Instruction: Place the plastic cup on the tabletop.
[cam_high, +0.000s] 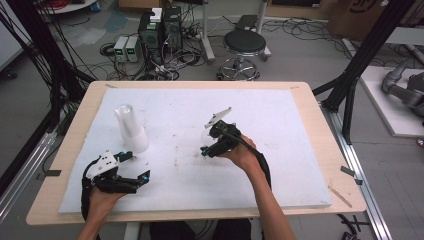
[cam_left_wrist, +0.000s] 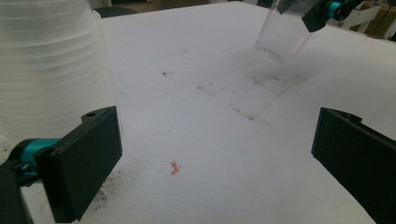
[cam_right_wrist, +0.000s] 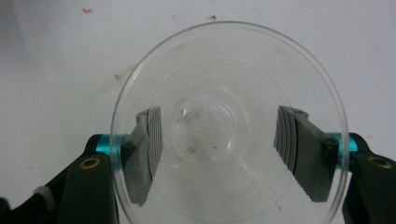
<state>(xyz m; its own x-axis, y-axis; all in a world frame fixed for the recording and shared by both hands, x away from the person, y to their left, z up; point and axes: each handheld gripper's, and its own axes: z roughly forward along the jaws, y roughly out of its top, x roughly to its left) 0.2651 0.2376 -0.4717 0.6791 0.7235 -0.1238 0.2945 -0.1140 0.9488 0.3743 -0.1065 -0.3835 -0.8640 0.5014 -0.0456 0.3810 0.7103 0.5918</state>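
My right gripper (cam_high: 207, 145) is clamped on a single clear plastic cup (cam_right_wrist: 229, 126), its black jaws pressing the ribbed wall from both sides, and in the right gripper view I'm looking straight down through the open mouth to the round base, with a few dark specks on it. The cup is tilted, held near the middle of the white foam board (cam_high: 280, 165), and in the left gripper view it shows at the top right, its base close to the board. My left gripper (cam_high: 141, 178) rests low near the front left, jaws spread wide apart with nothing between them. Just beside its left jaw stands a tall stack of clear plastic cups (cam_high: 131, 127), upside down on the board. There's a small red scrap (cam_left_wrist: 174, 168) on the foam between my left jaws, and dark smudges (cam_left_wrist: 243, 88) farther out. The board lies on a pale wooden table (cam_high: 320, 120); beyond it, a black round stool (cam_high: 244, 45).
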